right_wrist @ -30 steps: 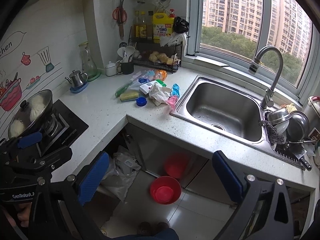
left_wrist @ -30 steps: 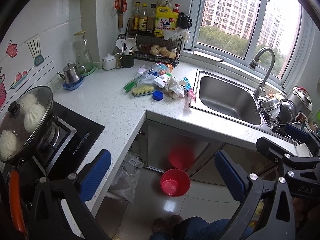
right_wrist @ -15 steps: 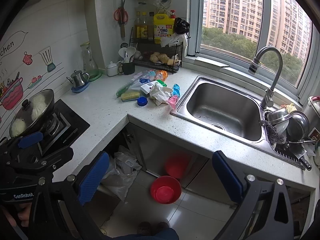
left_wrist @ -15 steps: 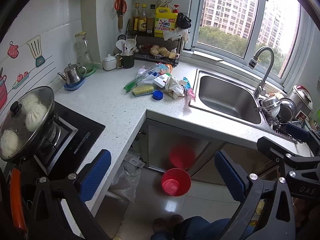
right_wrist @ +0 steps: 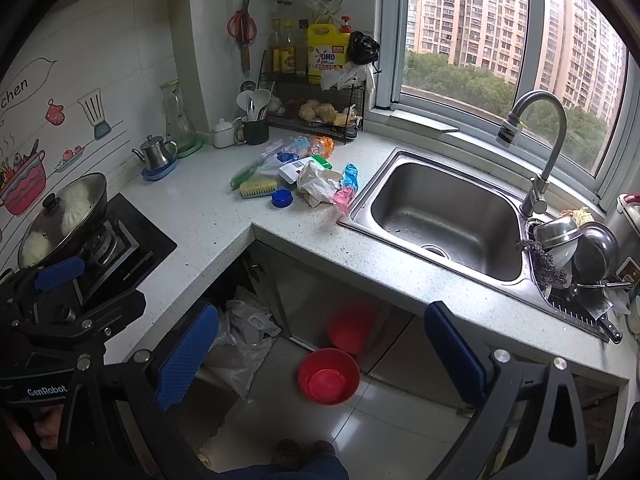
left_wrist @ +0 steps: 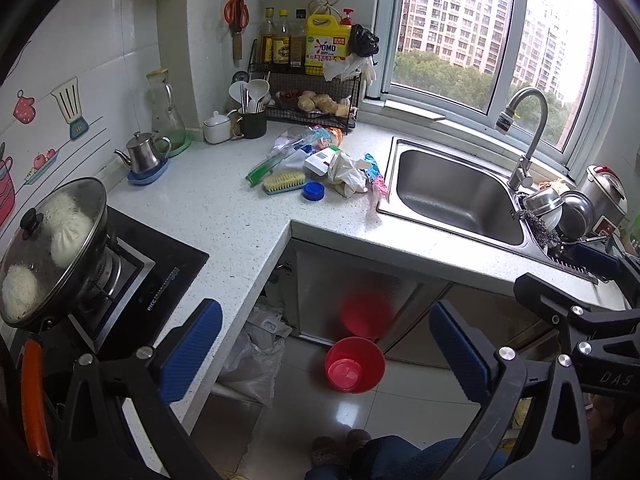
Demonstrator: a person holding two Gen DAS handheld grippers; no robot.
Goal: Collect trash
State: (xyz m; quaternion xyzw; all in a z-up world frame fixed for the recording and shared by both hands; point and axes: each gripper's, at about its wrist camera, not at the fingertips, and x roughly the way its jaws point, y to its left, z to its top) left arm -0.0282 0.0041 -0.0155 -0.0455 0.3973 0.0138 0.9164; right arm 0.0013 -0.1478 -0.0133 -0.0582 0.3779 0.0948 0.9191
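Observation:
A heap of trash lies on the white counter left of the sink: crumpled white paper (left_wrist: 347, 171) (right_wrist: 316, 183), a pink and blue wrapper (left_wrist: 376, 178) (right_wrist: 346, 188), a blue lid (left_wrist: 313, 191) (right_wrist: 282, 199), a white box (left_wrist: 320, 159) and clear plastic bags (left_wrist: 304, 140). On the floor below stands a red bucket (left_wrist: 355, 364) (right_wrist: 329, 376). A plastic trash bag (left_wrist: 256, 360) (right_wrist: 240, 340) hangs under the counter corner. My left gripper (left_wrist: 325, 350) and my right gripper (right_wrist: 320, 354) both hover open and empty, well short of the counter.
A lidded pan (left_wrist: 48, 248) sits on the stove (left_wrist: 160, 268) at left. The steel sink (right_wrist: 440, 216) with its tap (right_wrist: 536, 148) lies right, with stacked bowls (right_wrist: 576, 244) beside it. A scrub brush (left_wrist: 283, 182), kettle (left_wrist: 144, 156), and bottle rack (left_wrist: 308, 80) stand on the counter. A person's legs (left_wrist: 384, 460) show below.
Both views have shifted only slightly; the grippers stay open and nothing on the counter has moved.

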